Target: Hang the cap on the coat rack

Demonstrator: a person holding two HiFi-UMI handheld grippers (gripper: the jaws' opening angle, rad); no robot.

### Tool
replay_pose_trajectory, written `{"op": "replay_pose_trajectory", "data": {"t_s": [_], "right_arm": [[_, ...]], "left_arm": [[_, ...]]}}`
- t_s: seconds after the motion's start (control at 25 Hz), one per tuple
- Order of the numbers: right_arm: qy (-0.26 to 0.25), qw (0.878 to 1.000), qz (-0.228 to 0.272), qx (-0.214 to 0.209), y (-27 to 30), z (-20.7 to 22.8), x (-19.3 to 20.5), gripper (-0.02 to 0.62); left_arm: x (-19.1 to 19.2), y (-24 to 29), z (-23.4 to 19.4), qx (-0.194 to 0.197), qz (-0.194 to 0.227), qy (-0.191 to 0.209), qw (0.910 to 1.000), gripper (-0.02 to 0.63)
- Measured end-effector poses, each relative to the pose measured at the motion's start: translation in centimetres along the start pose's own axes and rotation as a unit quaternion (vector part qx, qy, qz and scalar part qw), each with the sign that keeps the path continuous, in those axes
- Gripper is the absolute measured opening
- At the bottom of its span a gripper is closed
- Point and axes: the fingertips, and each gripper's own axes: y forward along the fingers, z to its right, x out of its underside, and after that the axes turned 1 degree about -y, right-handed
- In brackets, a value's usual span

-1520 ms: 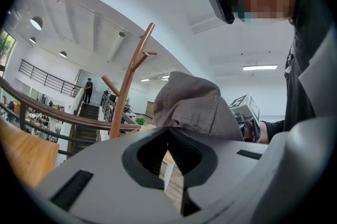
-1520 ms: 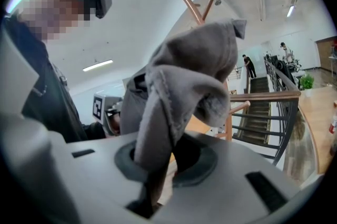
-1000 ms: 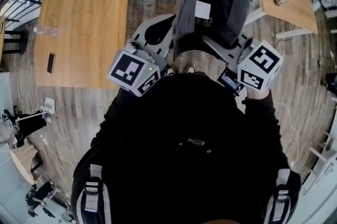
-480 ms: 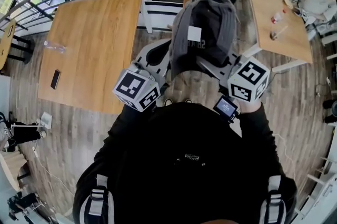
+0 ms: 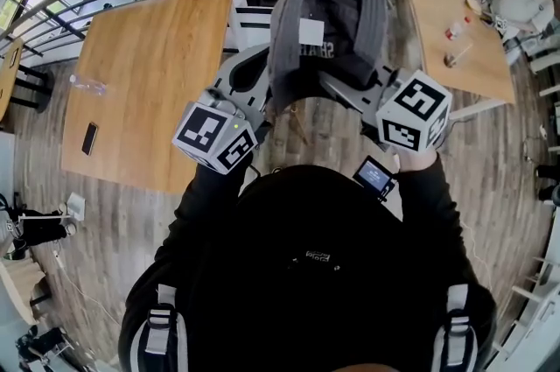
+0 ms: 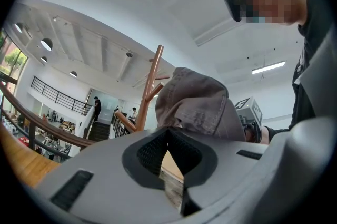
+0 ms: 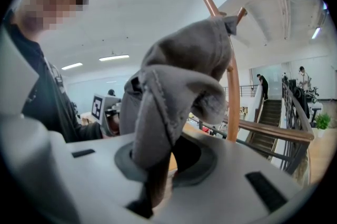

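Left claw (image 6: 168, 132): tips pinched on cap (image 5: 325, 33) edge | right claw (image 7: 158, 162): clamped tight on cap fabric | cap: I see it aloft between both claws, close by coat rack (image 7: 232, 91).

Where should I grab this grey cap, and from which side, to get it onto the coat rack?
Take the cap by its lower edge, one grip on each side, coming from underneath, as the left hand-held gripper and right hand-held gripper do. It is soft fabric that folds where pinched, so two spread grips probably hold the crown open for a coat rack peg.
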Motion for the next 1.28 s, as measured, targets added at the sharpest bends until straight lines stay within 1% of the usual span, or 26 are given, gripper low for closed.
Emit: {"op": "replay_pose_trajectory", "data": {"t_s": [0.16,0.4,1.04,1.28], "right_arm": [[-0.001,1.0,0.002,-0.004,0.4,0.8,-0.7,0.041],[-0.01,1.0,0.005,-0.006,1.2,1.8,-1.7,0.041],[0.003,1.0,-0.001,-0.002,3.6,6.1,-1.5,0.043],[0.014,1.0,-0.007,0.001,4.9,7.8,-1.1,0.043]], "left_arm": [[-0.5,0.7,-0.7,0.001,0.002,0.006,1.0,0.002],[-1.0,1.9,-2.0,0.002,0.011,0.005,0.9999,0.002],[0.2,5.3,-5.7,0.009,0.004,-0.011,0.9999,0.002],[1.2,6.4,-7.5,0.012,-0.003,-0.024,0.9996,0.002]]}}
